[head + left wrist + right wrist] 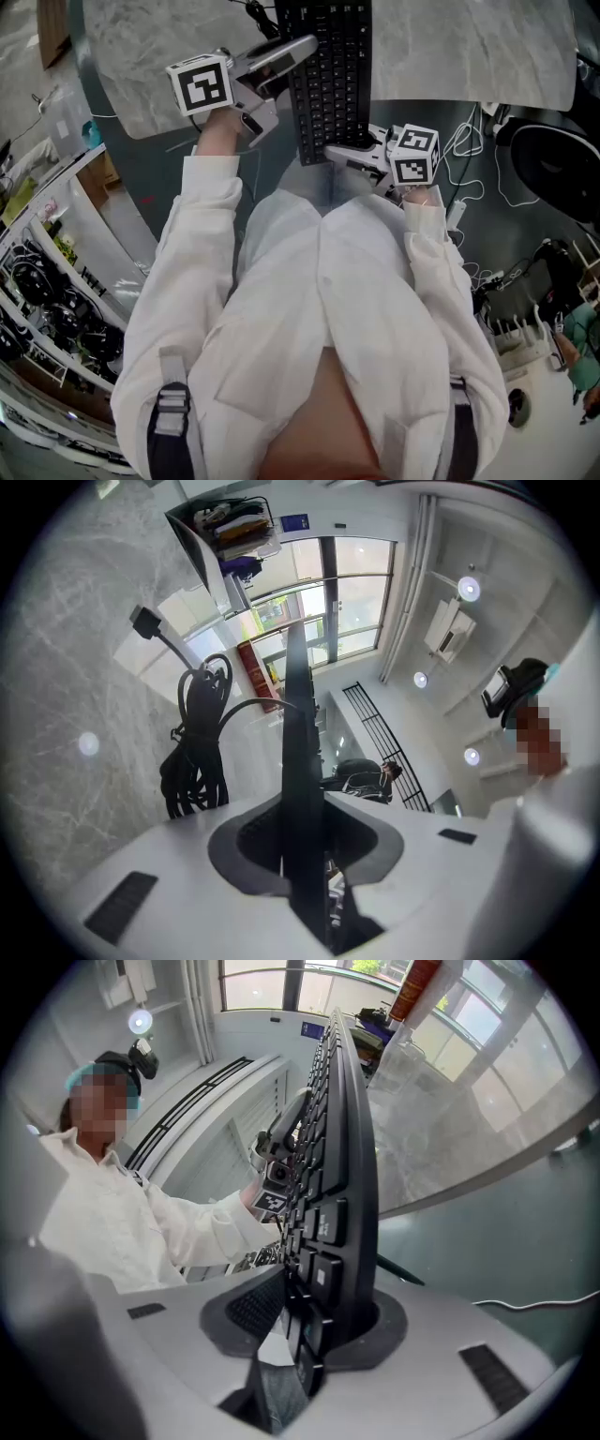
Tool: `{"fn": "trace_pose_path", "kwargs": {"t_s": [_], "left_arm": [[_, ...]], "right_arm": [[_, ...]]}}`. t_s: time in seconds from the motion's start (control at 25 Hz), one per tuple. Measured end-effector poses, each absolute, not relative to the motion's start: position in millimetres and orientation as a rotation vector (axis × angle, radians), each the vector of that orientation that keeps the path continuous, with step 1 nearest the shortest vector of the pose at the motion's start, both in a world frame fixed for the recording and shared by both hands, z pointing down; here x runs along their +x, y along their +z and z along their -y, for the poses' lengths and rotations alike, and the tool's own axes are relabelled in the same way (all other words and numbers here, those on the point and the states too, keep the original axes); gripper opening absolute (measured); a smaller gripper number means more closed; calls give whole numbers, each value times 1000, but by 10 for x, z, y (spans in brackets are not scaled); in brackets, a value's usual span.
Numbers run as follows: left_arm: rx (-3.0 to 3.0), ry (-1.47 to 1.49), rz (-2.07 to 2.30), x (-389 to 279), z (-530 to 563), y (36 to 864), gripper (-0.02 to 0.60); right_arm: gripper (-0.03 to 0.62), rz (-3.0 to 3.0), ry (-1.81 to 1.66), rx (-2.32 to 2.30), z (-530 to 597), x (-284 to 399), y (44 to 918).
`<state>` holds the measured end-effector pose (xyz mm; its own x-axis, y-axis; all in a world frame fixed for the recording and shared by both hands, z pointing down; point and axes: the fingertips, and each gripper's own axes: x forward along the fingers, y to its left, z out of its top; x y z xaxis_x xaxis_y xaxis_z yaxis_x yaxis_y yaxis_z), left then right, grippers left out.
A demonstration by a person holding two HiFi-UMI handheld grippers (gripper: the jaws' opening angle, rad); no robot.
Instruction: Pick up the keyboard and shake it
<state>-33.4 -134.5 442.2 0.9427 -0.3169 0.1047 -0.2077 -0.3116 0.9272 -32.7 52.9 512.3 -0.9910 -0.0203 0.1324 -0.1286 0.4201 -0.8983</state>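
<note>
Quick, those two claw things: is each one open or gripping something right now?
Left gripper: jaws closed on the edge of the keyboard.
Right gripper: jaws closed on the same keyboard.

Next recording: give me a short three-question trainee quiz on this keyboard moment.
1. True or false: the left hand-held gripper and the right hand-held gripper both clamp the keyboard.
2. What colour is the keyboard? A white, B black, C red.
3. Fill in: in the left gripper view, a bundled black ___ shows beside the keyboard.
Key: 1 true; 2 B; 3 cable.
</note>
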Motion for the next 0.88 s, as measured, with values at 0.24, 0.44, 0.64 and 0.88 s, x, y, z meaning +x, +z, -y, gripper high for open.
{"fn": "trace_pose_path", "kwargs": {"t_s": [0.24, 0.44, 0.64, 0.88], "left_arm": [[1883, -166, 375, -346, 1354, 4389, 91], [1892, -195, 359, -343, 1342, 4319, 87], [1892, -208, 354, -335, 1335, 4268, 87], [1904, -270, 348, -315, 1329, 4148, 87]], "right_arm": [[138, 2570, 1597, 152, -498, -307, 5105], [176, 2564, 1541, 172, -477, -265, 5145], [218, 2578, 1481, 219, -435, -156, 5160], [262, 2621, 1489, 253, -366, 35, 5108]]}}
